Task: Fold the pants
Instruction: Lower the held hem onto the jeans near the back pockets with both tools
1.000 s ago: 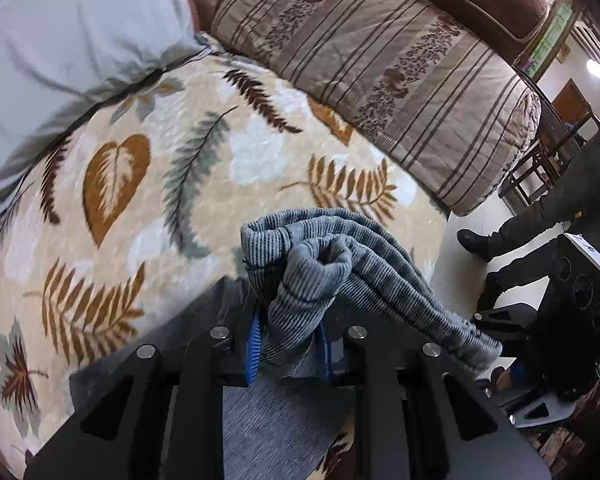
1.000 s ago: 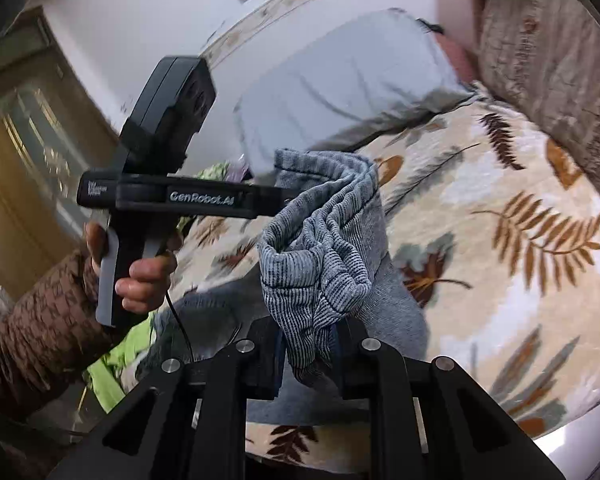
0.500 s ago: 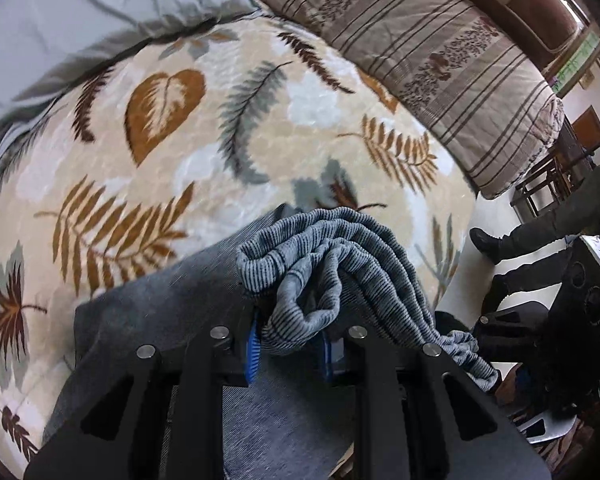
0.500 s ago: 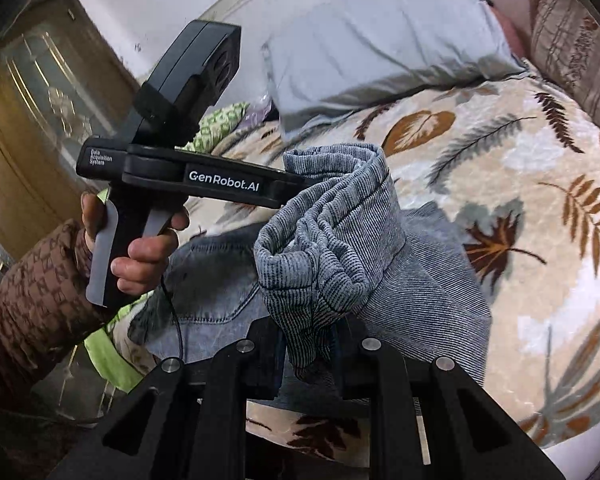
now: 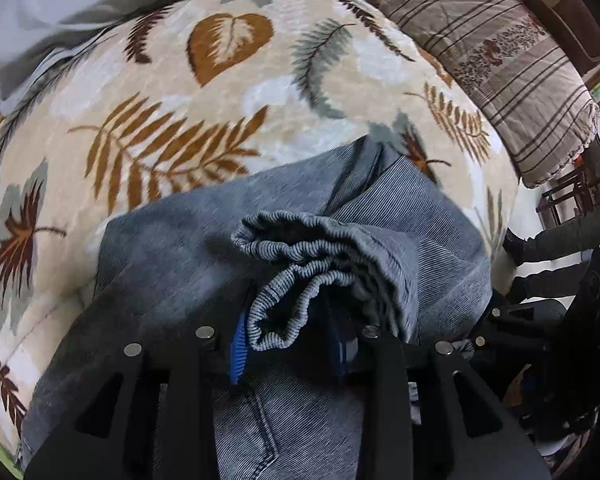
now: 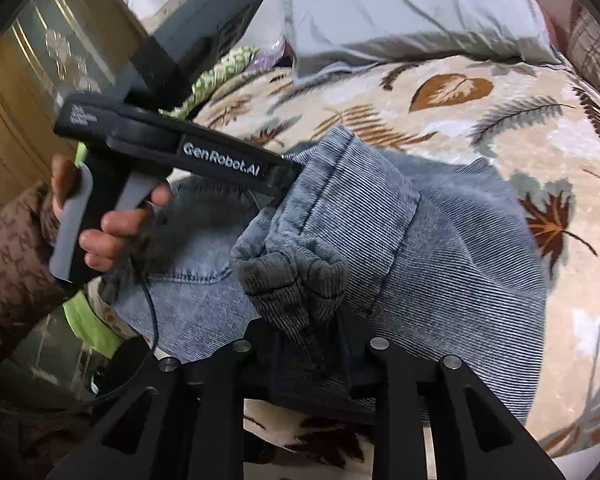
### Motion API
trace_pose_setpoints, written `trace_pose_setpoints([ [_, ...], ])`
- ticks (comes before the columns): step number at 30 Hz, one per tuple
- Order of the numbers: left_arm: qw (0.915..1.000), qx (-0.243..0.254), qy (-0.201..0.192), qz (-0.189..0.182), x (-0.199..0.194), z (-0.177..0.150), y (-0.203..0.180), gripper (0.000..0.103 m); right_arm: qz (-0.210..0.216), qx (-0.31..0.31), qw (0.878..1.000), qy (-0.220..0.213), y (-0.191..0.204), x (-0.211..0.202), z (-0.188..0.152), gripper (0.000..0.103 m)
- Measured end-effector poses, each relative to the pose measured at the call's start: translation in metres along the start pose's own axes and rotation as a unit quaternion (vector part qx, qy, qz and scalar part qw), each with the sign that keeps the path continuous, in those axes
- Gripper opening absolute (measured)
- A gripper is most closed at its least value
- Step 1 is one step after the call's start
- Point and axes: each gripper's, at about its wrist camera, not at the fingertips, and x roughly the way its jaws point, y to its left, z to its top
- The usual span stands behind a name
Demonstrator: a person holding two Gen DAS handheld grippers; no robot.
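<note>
**Both claws easing off the cuffs, pants doubled over on the bed**

Biggest thing first: the bed (image 5: 172,92), covered in a cream blanket with brown and grey leaf prints. A grey pillow (image 6: 412,12) sits at the head end, and a striped brown cushion (image 5: 496,48) runs along the far side in my left view.

The pants (image 5: 172,264) are grey-blue denim and lie on the blanket near the bed's edge. The leg end is folded back over the upper part, so there's a double layer. In my right view I can see a back pocket (image 6: 188,256) on the lower layer, close to my left hand (image 6: 100,232), which is wrapped around the handle of its black gripper.

My left claw (image 5: 288,344) has one ribbed elastic cuff (image 5: 300,272) sitting between its blue pads, and the jaws are opening. The left pad looks like it's barely touching the fabric, though the bunched cuff hides the right pad, so I can't swear to it.

My right claw (image 6: 312,344) is the same story: the other cuff (image 6: 296,280) hangs bunched between its fingers, jaws opening, fabric loose in the gap and resting on the denim below.
</note>
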Motion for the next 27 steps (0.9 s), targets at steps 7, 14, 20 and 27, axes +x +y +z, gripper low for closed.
trace_pose_setpoints([
  [7,0.9987,-0.021,0.029,0.037,0.006,-0.022,0.008,0.034,-0.023,-0.033,0.999,0.026,0.011,0.022,-0.003,0.034],
  [14,0.9957,-0.081,0.030,0.035,-0.019,-0.048,0.017,0.035,-0.011,-0.032,0.999,0.028,0.016,-0.007,-0.006,0.054],
  [20,0.9843,-0.175,-0.022,-0.008,-0.050,-0.060,0.027,0.053,0.027,0.019,0.998,-0.057,-0.014,-0.075,-0.003,0.070],
  [27,0.9654,-0.255,-0.026,-0.046,-0.030,-0.039,0.025,0.062,0.015,0.153,0.983,-0.105,-0.100,-0.091,0.016,0.072],
])
